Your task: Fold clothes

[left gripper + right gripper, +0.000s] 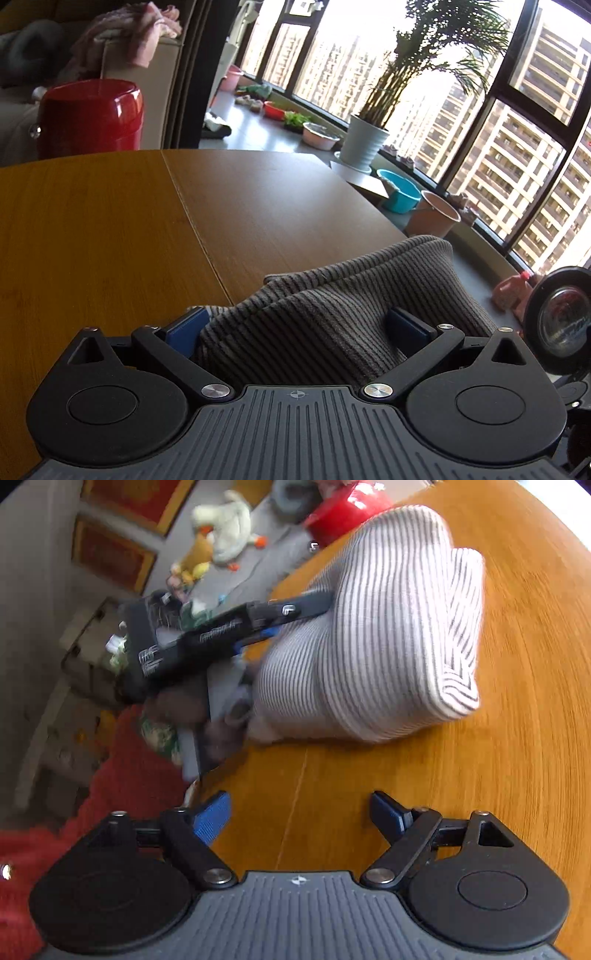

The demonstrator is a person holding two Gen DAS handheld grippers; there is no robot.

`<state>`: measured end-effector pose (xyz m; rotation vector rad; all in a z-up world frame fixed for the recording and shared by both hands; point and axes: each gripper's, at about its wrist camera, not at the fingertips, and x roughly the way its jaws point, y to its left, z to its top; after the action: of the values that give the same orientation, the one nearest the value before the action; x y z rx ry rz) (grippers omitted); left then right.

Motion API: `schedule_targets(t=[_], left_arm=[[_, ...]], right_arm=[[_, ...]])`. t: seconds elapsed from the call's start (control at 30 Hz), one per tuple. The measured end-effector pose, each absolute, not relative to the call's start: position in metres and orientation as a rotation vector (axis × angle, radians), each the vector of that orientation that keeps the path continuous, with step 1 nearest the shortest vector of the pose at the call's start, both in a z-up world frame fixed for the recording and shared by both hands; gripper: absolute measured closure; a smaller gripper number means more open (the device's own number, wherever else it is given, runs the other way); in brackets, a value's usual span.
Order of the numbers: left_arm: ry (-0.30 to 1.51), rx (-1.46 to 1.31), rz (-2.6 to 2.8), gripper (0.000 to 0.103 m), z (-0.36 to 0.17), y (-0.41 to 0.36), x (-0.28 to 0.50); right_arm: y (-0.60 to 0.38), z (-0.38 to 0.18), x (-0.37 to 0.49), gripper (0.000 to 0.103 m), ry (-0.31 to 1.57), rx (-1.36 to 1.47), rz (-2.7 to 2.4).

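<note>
A grey-and-white striped garment [384,635] lies bundled and folded on the round wooden table [480,794]. In the left wrist view the same garment [332,306] fills the space between my left gripper's [295,328] blue pads, which stand wide apart around the thick fold. The left gripper also shows in the right wrist view [314,602], its fingers at the garment's near edge. My right gripper [303,816] is open and empty, above bare table, short of the garment.
A red round container [88,118] stands beyond the table's far edge, by a sofa with pink clothes [129,37]. A potted palm [365,144], basins and a bucket [432,218] line the window sill. A person's red sleeve [122,775] is at the left.
</note>
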<state>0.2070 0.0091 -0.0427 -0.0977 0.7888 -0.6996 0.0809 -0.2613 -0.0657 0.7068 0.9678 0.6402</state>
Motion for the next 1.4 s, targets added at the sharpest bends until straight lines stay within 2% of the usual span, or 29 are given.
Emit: schedule_targets(t=[0.1, 0.17, 0.4, 0.6, 0.77, 0.93, 1.03, 1.2, 1.4], left_arm=[[0.799, -0.118, -0.674, 0.000, -0.039, 0.015, 0.203], [0.778, -0.096, -0.657, 0.000, -0.031, 0.020, 0.196], [0.633, -0.088, -0.680, 0.000, 0.010, 0.040, 0.198], [0.782, -0.212, -0.754, 0.000, -0.015, 0.026, 0.248], [0.850, -0.236, -0.824, 0.000, -0.036, 0.008, 0.216], [0.911, -0.243, -0.909, 0.000, -0.055, -0.012, 0.179], [0.928, -0.200, -1.018, 0.000, -0.057, -0.030, 0.145], [0.870, -0.184, -1.041, 0.000, -0.045, -0.021, 0.118], [0.697, -0.116, -0.566, 0.000, -0.035, 0.005, 0.135]], right_arm=[[-0.268, -0.073, 0.101, 0.022, 0.941, 0.812, 0.549], [-0.273, -0.075, 0.110, 0.038, 0.920, 0.830, 0.495], [-0.283, -0.072, 0.123, 0.039, 0.853, 0.770, 0.446], [-0.296, -0.066, 0.145, 0.039, 0.797, 0.710, 0.390], [-0.322, -0.062, 0.170, 0.026, 0.770, 0.658, 0.263], [-0.324, -0.052, 0.178, 0.010, 0.722, 0.444, 0.179], [-0.330, -0.044, 0.177, 0.009, 0.709, 0.387, 0.143], [-0.325, -0.026, 0.156, 0.001, 0.664, 0.284, 0.189], [-0.278, -0.008, 0.101, 0.000, 0.418, 0.028, 0.220]])
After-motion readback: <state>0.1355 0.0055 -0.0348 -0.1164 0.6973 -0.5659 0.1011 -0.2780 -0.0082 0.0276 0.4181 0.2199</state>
